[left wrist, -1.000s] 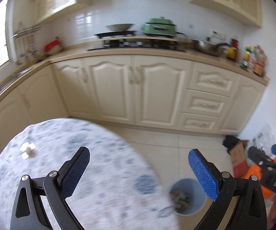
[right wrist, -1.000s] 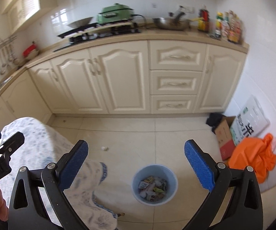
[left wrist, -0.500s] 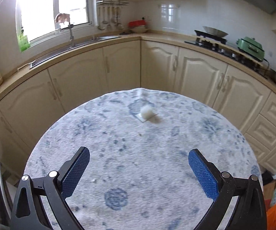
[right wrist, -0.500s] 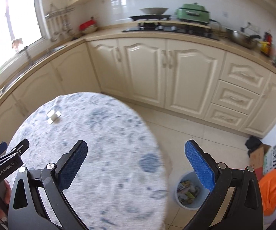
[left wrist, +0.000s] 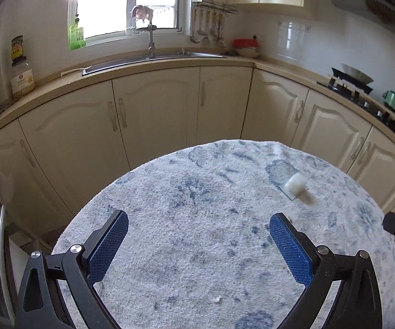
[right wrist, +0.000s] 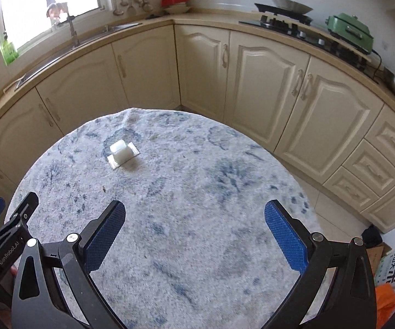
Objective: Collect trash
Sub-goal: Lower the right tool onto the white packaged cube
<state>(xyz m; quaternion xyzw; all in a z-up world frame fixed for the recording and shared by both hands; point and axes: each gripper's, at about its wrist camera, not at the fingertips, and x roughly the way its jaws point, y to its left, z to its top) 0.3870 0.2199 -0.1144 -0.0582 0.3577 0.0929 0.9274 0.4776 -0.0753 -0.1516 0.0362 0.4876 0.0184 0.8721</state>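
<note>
Both tongs hang spread wide over the round worktop (right wrist: 224,192), gripping nothing: the left tongs (left wrist: 198,245) above its near left part, the right tongs (right wrist: 194,234) above its near right part, blue pads (right wrist: 104,235) facing inward. The worktop is covered by a white cloth with blue blotches. The only trash on it is a small white cup (right wrist: 119,150), well apart from both tongs, toward the far edge; in the left view the cup (left wrist: 295,186) lies toward the far right edge. It lies on its side on a flat clear square, its long axis running roughly from the far left edge toward the near right, its closed end toward the far left in the right view; whether anything is in it cannot be told. Past the worktop's right edge, on the floor, a cardboard box (right wrist: 375,249) and an orange bag (right wrist: 389,304) sit by the cabinets (right wrist: 266,82). A sink (left wrist: 153,57) lies under the window.
</note>
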